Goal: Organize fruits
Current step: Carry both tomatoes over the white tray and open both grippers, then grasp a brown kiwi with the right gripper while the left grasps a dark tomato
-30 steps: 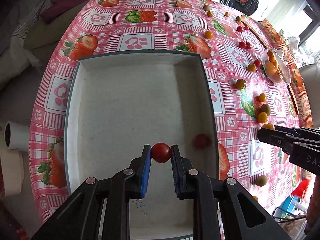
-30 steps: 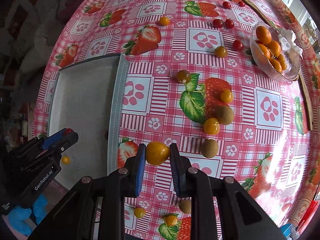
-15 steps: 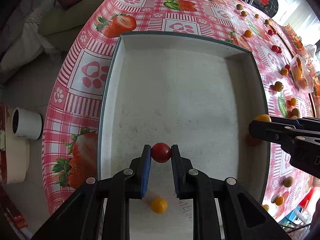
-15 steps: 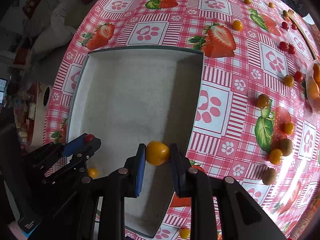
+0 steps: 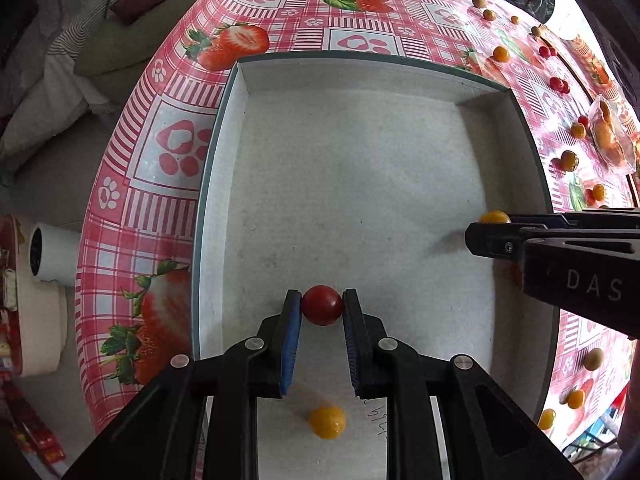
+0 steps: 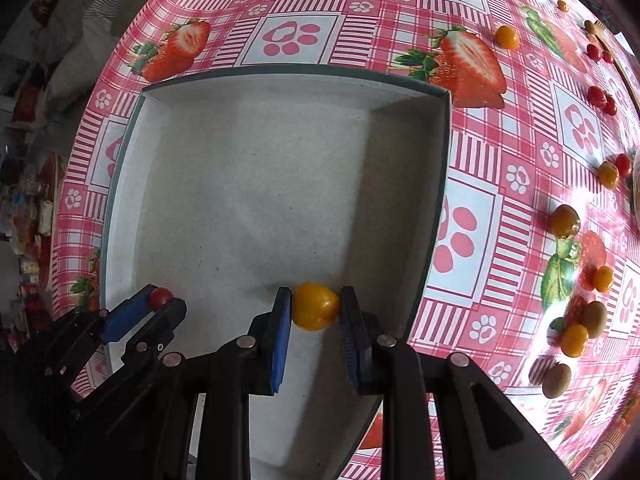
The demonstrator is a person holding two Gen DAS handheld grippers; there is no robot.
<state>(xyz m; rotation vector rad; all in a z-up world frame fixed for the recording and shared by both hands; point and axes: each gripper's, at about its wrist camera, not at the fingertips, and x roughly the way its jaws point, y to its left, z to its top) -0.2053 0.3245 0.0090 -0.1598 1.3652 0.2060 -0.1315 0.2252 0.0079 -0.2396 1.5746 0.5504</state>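
While the round desk under its pink checked oilcloth printed with strawberries and paw marks fills both views, the wide, shallow grey tray with white inner walls takes up the centre of each frame. In the right wrist view the tray's far right corner sits in the upper middle, next to a large printed strawberry. The left claw, black with blue pads, rises from the bottom centre of its own frame over the tray floor and is clamped on a small round red cherry tomato; its grip has just slackened slightly, yet both pads touch the fruit. The right claw points down over the tray's lower right part and grips a round orange-yellow fruit between its pads. In the left wrist view this claw enters from the right edge with the fruit showing at its tip. A loose yellow fruit lies on the tray floor at the bottom centre, between the left claw's arms. Small red, yellow and brownish fruits are scattered along the right side of the desk.
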